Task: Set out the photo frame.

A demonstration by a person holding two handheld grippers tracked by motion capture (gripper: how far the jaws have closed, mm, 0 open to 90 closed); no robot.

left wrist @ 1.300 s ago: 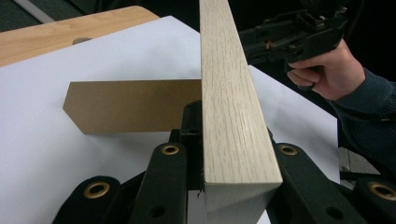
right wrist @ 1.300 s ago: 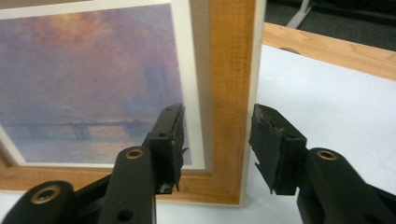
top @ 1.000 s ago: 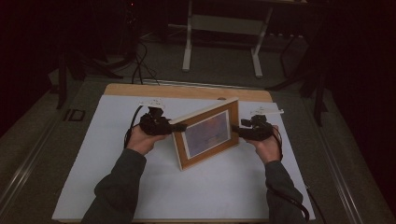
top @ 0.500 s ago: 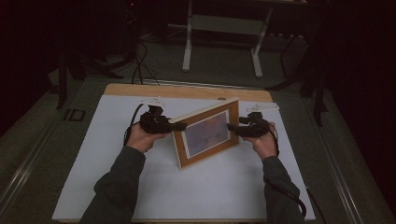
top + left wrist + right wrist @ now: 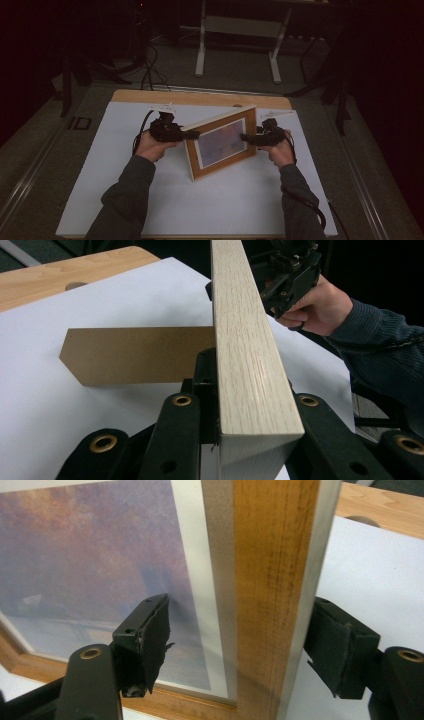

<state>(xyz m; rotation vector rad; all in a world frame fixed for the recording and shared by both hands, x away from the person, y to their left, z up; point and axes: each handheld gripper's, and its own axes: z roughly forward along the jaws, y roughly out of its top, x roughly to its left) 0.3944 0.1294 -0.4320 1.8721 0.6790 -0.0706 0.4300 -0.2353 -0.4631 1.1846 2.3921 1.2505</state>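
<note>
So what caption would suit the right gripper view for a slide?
Right gripper, jaws just opened, straddles the wooden picture frame's edge without touching.

From my feed: white sheet (image 5: 150,200) covers most of the wooden table (image 5: 200,97), bare wood strip left along the far edge. Grey floor beyond, with a white-legged stand (image 5: 237,47) and loose black cables (image 5: 150,70). Dark metal post (image 5: 65,85) off the table's far-left corner. Background is too dark to read.
</note>
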